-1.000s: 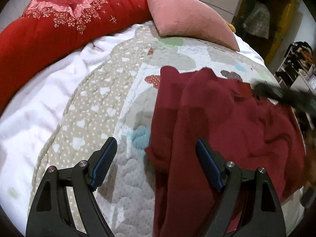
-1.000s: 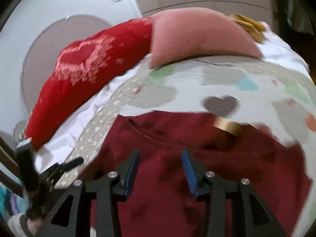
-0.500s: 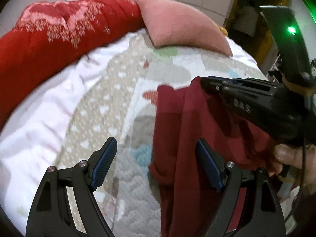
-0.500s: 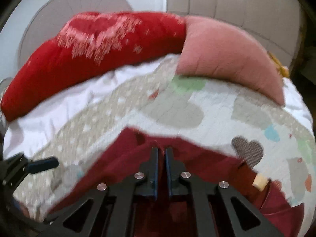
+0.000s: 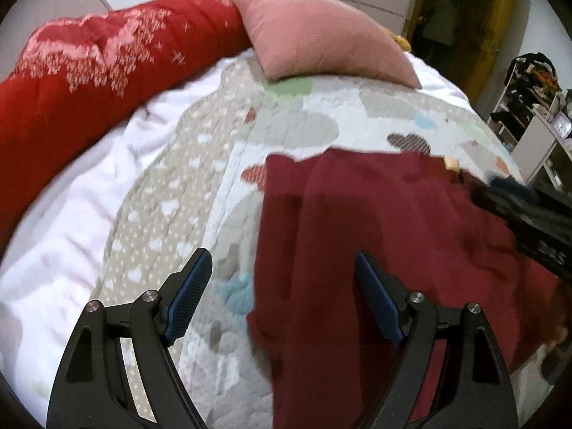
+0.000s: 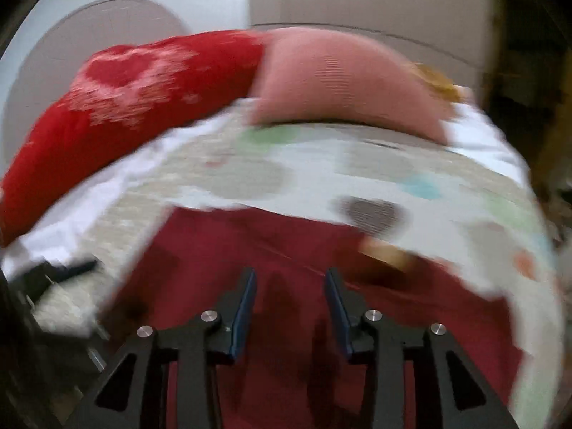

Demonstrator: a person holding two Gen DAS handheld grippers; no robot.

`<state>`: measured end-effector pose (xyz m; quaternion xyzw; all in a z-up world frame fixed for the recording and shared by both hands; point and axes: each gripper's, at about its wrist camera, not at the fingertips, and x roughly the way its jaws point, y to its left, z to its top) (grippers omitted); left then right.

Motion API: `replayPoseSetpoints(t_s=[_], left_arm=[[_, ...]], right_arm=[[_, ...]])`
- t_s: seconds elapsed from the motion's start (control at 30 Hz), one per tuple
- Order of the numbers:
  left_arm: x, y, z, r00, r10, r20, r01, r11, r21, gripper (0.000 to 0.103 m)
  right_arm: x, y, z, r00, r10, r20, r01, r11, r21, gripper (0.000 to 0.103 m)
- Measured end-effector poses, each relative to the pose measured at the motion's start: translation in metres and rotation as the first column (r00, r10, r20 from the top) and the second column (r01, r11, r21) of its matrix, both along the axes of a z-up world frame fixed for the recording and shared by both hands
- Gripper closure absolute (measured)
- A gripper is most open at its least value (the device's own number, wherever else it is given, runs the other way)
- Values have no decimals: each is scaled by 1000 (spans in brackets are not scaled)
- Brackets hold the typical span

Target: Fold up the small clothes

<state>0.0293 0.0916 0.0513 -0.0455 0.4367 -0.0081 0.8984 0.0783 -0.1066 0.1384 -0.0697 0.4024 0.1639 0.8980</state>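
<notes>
The dark red garment (image 5: pixel 375 236) lies spread on the patterned quilt (image 5: pixel 200 186). The left gripper (image 5: pixel 282 286) stands wide open and empty above the garment's left edge. The right gripper (image 6: pixel 290 298), its jaws opening, hovers over the cloth, gripping nothing.

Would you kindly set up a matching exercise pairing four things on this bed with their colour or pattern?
Things:
1. garment
2. pillow
3. long cushion
4. quilt

Descriptions:
A. plain pink
B. pale with coloured hearts
C. dark maroon, lying under both tongs
D. bright red with a pale printed pattern

Pairs: 1-C, 2-A, 3-D, 4-B
</notes>
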Motion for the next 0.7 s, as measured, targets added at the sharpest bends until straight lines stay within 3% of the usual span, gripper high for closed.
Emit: replayPoseSetpoints(t_s=[0.17, 0.3, 0.5, 0.7], left_arm=[[25, -18, -9, 1000, -4, -8, 4, 999, 41, 21], [39, -20, -18, 1000, 6, -13, -6, 999, 50, 20], [46, -18, -25, 999, 27, -20, -26, 999, 29, 19], [45, -21, -26, 1000, 27, -13, -27, 999, 43, 19]], right_arm=[[-1, -87, -17, 985, -170, -22, 167, 980, -108, 66], [11, -125, -39, 965, -255, -55, 248, 963, -105, 66], [29, -132, -63, 953, -299, -52, 294, 952, -88, 66], [27, -136, -60, 950, -306, -68, 302, 951, -59, 66]])
